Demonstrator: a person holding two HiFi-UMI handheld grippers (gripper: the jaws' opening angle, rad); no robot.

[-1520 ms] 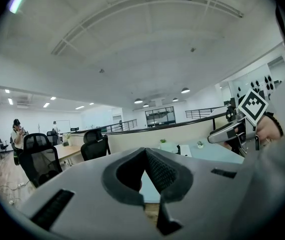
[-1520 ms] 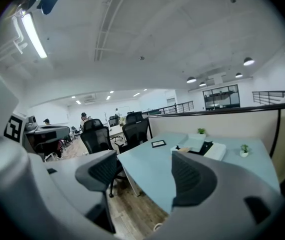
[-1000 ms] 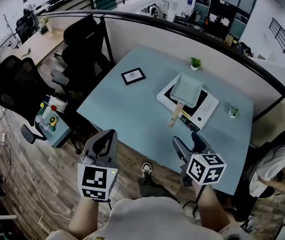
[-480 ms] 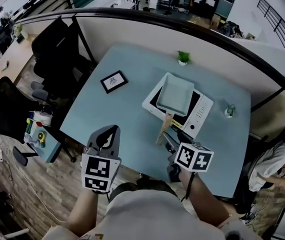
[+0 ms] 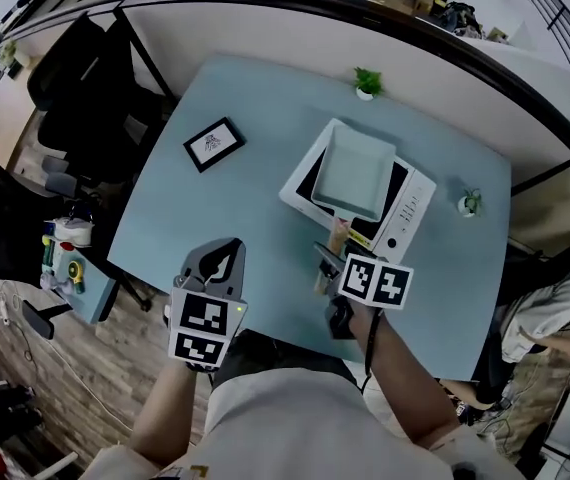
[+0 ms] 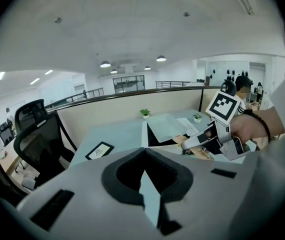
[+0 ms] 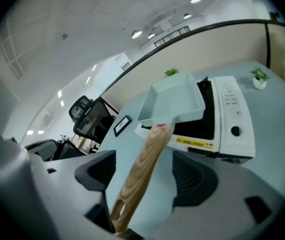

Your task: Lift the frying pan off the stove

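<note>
Table: bears the stove.
Stove: pan on top.
Pan: empty (square, pale), its wooden handle towards the person.
Right gripper: jaws apart, just been opening, handle between them, not pressed.
Left gripper: jaws together, empty.

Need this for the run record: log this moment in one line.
phase: reach | right gripper: jaws just opening, wooden handle between them, ungripped | left gripper: shut, empty | frying pan: on stove
</note>
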